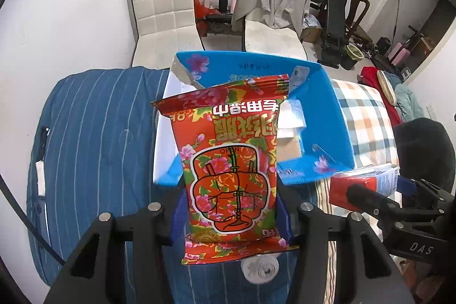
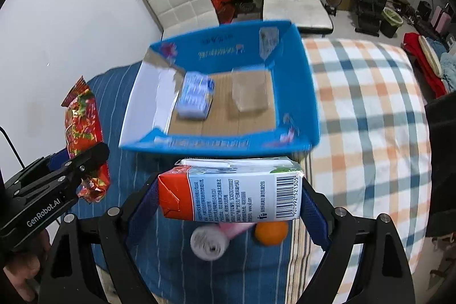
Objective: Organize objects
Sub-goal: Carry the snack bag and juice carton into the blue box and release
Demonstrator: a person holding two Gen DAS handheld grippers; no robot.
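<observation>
1. The left wrist view is taken from just behind the left gripper (image 1: 229, 215), faced forward and down; the blue box (image 1: 336, 116) is seen close, at 12 o'clock.
2. The right wrist view is taken from behind the right gripper (image 2: 228, 204), similarly angled, with the box at 12 o'clock.
3. The box, bed (image 1: 94, 133) and white chairs (image 1: 162, 13) are shared by both views; each gripper is caught in the other view, at 4 and 8 o'clock.

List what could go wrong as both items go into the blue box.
1. The left gripper grips the floral packet only near its lower end; the soft pack may sag or slip.
2. The blue box already holds a small blue pack and a tan block, so the carton in the right gripper may land on them.
3. Both grippers are close together and may bump at the box.
</observation>
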